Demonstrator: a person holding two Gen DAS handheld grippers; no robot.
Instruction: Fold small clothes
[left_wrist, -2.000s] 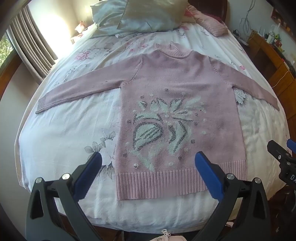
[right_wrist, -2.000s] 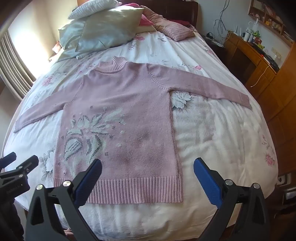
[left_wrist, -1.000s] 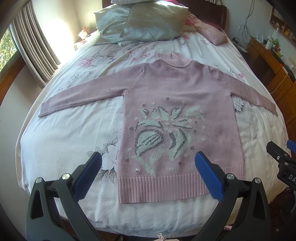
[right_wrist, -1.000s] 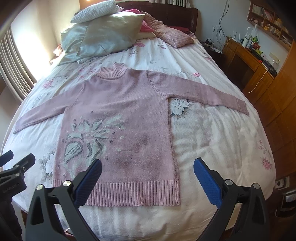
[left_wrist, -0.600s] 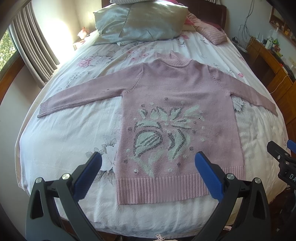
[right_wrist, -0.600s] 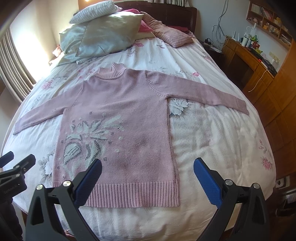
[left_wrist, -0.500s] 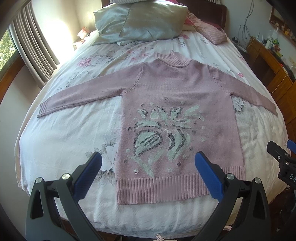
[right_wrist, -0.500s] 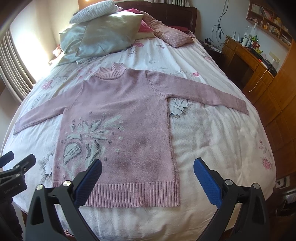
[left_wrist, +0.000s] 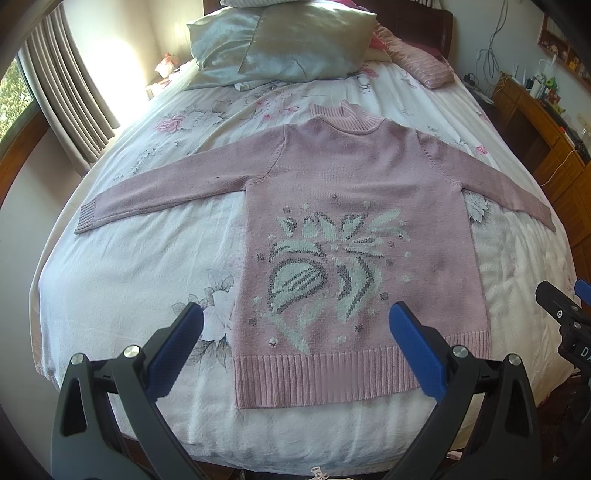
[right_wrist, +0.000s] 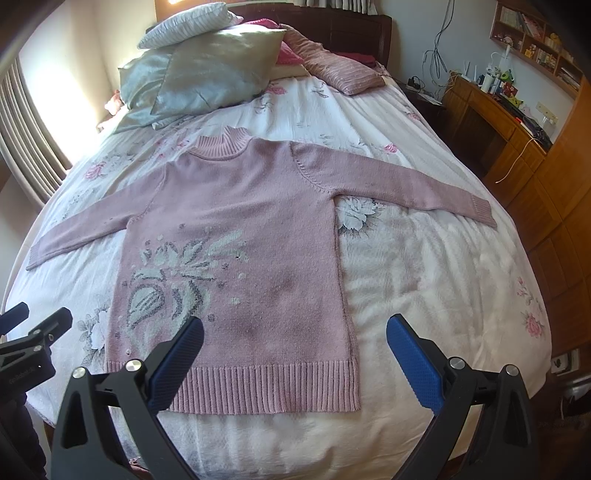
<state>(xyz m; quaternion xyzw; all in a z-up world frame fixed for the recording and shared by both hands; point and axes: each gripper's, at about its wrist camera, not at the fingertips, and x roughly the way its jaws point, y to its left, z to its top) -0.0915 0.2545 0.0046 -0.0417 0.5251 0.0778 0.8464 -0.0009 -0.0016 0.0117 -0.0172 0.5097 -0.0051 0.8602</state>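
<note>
The pink sweater (left_wrist: 354, 236) lies flat and face up in the middle of the bed (left_wrist: 122, 273), both sleeves stretched out sideways, neck towards the pillows (left_wrist: 284, 40), ribbed hem nearest me. My left gripper (left_wrist: 295, 343) and my right gripper (right_wrist: 293, 345) both hang above the foot of the bed with jaws spread wide, holding nothing; no fold has been made yet, so I judge the step in hand is the first reach. To do it well I would take each sleeve at its cuff, pinch only the knit and not the sheet under it, and lay the sleeve across the chest without dragging the body askew. My left view shows the left cuff (left_wrist: 86, 218) clearly, near the bed's edge, and a curtain (left_wrist: 70, 85) beside it. My right view shows the right cuff (right_wrist: 480, 212) plainly, and a wooden desk (right_wrist: 495, 110) past it.
</note>
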